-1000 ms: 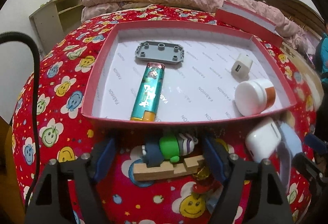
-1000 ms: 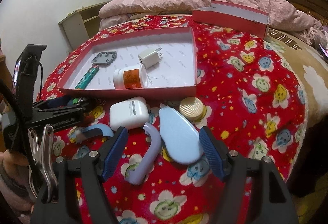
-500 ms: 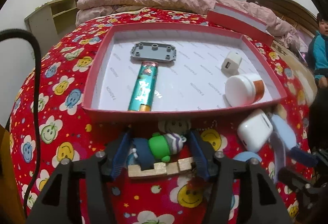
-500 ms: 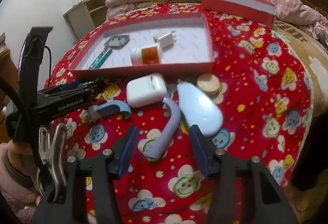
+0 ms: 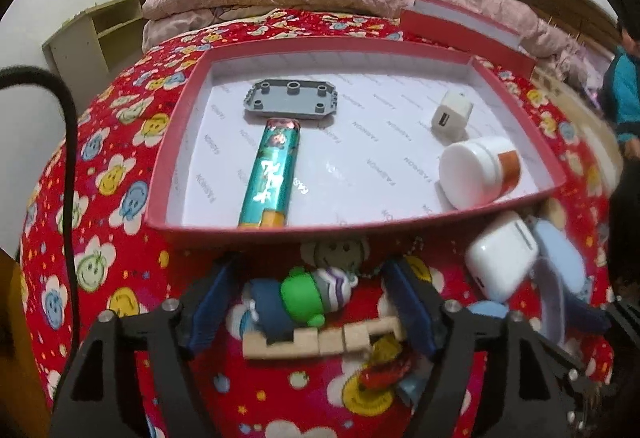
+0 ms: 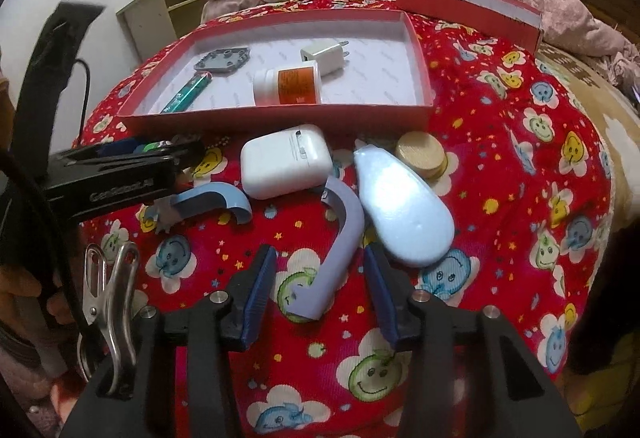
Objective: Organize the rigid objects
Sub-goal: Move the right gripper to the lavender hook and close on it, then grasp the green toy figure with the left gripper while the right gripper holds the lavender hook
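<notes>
Between the spread fingers of the left gripper (image 5: 308, 302) lies a small green-and-purple plastic figurine (image 5: 316, 292) on the red smiley-print bedspread (image 5: 100, 238), just short of the shallow red cardboard box (image 5: 168, 157). Pickup seems underway: close on the figurine, then lift over the rim. The right gripper (image 6: 320, 292), also apart, straddles a curved lavender plastic piece (image 6: 340, 238).

The left gripper (image 5: 308, 302) sits low in the lower centre of its own view with jaws spread wide apart, while the right gripper (image 6: 320, 290) sits at the bottom centre of its view, jaws likewise parted, with the left one's black body at its mid left
</notes>
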